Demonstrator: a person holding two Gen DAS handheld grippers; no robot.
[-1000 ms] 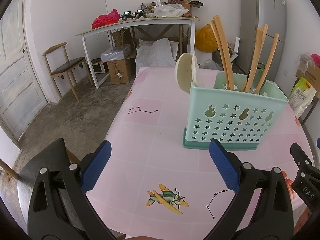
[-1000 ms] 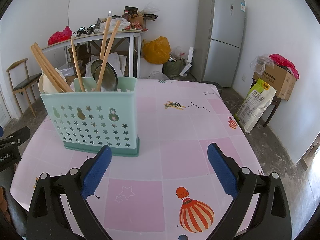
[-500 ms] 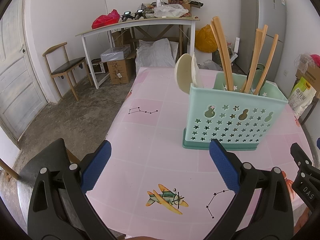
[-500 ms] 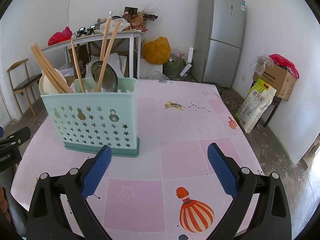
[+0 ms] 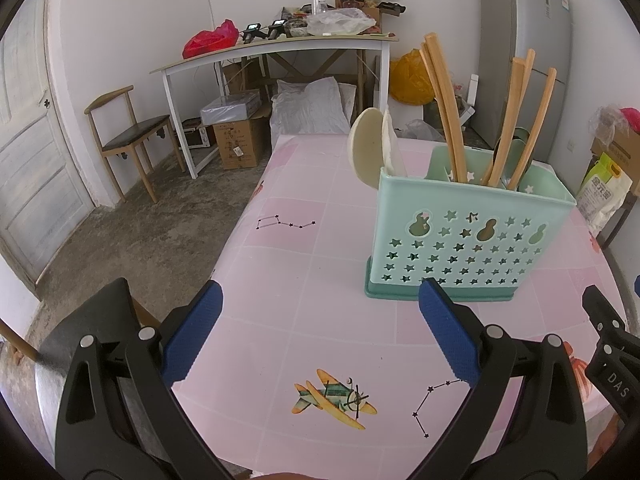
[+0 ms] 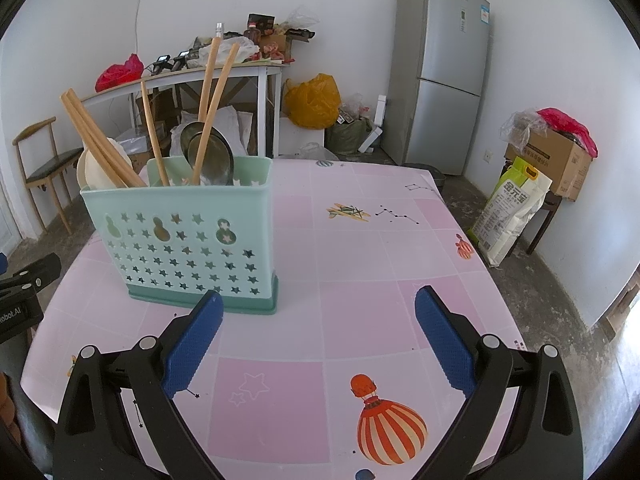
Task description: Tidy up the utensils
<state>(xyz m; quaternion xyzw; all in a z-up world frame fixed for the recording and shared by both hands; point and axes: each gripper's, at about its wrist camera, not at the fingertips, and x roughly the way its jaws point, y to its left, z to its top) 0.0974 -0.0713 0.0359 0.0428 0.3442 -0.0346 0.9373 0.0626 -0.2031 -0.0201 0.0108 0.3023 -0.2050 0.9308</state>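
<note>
Utensil caddy (image 5: 468,240), "DAS" on right gripper (image 5: 612,364)

White walls (image 6: 540,20) enclose a bare concrete floor (image 5: 132,240). A grey fridge (image 6: 440,76) stands in the corner beside a yellow bag (image 6: 312,100). A cluttered white desk (image 5: 280,46) lines the back wall, boxes (image 5: 236,140) beneath it. A wooden chair (image 5: 128,132) sits near a pale door (image 5: 32,152). Daylight is soft.

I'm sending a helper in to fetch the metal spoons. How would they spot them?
On the pink table stands a mint-green utensil holder. Among its wooden chopsticks and pale spoons, the metal spoons are the only shiny grey bowls.
</note>
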